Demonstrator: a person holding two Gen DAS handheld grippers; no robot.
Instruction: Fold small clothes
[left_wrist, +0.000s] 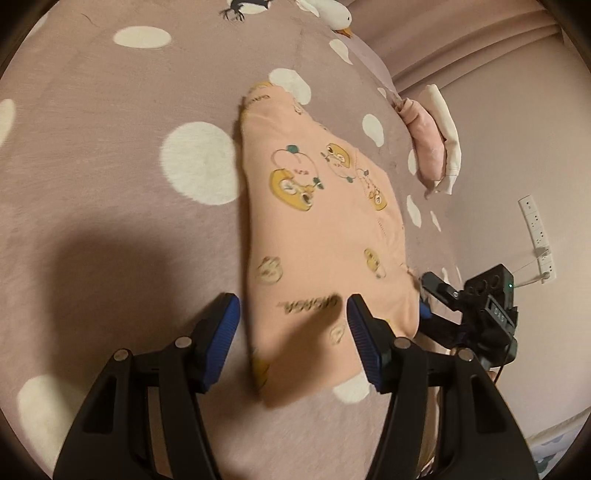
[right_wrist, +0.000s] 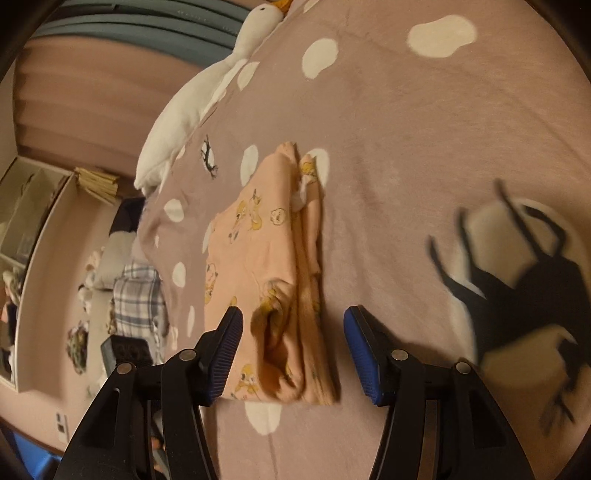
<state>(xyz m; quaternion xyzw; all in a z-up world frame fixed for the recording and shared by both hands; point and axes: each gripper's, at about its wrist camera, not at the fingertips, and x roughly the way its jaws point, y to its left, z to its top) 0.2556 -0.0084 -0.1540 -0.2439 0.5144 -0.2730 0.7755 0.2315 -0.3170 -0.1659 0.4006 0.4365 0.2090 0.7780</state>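
Note:
A small peach garment (left_wrist: 317, 221) with yellow cartoon prints lies folded on the mauve bedspread (left_wrist: 110, 155). In the right wrist view the garment (right_wrist: 258, 258) shows its stacked folded layers along its right edge. My left gripper (left_wrist: 291, 328) is open and empty, with its fingers astride the garment's near end. My right gripper (right_wrist: 293, 343) is open and empty, just above the garment's near end. The right gripper also shows in the left wrist view (left_wrist: 436, 291) at the garment's right corner.
A white plush goose (right_wrist: 207, 96) lies along the far edge of the bed. Folded pink and cream clothes (left_wrist: 439, 144) sit at the bed's right edge. A power strip (left_wrist: 535, 236) hangs on the wall. A black animal print (right_wrist: 535, 295) marks the bedspread.

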